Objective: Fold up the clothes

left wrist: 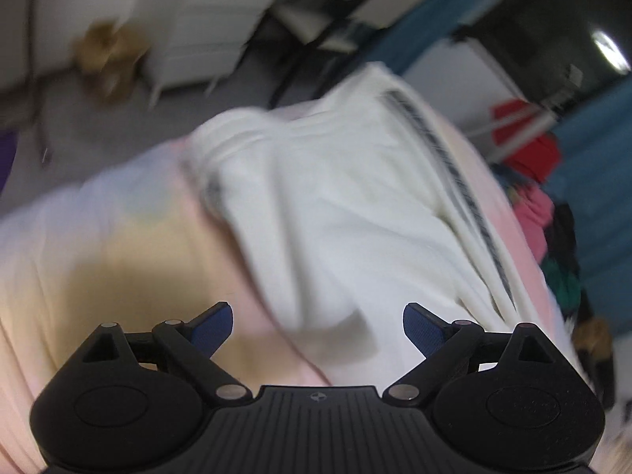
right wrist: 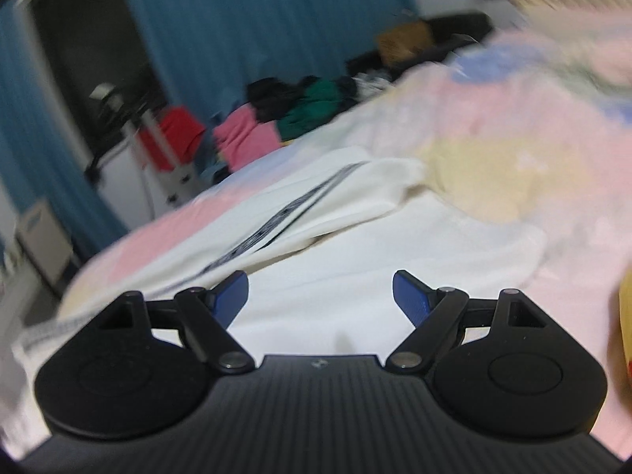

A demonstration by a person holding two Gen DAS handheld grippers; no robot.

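Note:
A white garment (left wrist: 335, 217) with a dark patterned stripe (left wrist: 454, 181) lies crumpled on a pastel pink and yellow bedspread (left wrist: 118, 260). My left gripper (left wrist: 318, 326) is open and empty just above its near edge. The same garment (right wrist: 355, 245) shows in the right wrist view, its stripe (right wrist: 284, 209) running left. My right gripper (right wrist: 320, 296) is open and empty over the white fabric. Both views are motion-blurred.
A pile of coloured clothes, pink (right wrist: 245, 138), green (right wrist: 312, 110) and black, lies at the bed's far edge. A red item (right wrist: 173, 134) sits by blue curtains (right wrist: 245, 19). White furniture (left wrist: 197, 39) and a brown box (left wrist: 106, 55) stand on the grey floor.

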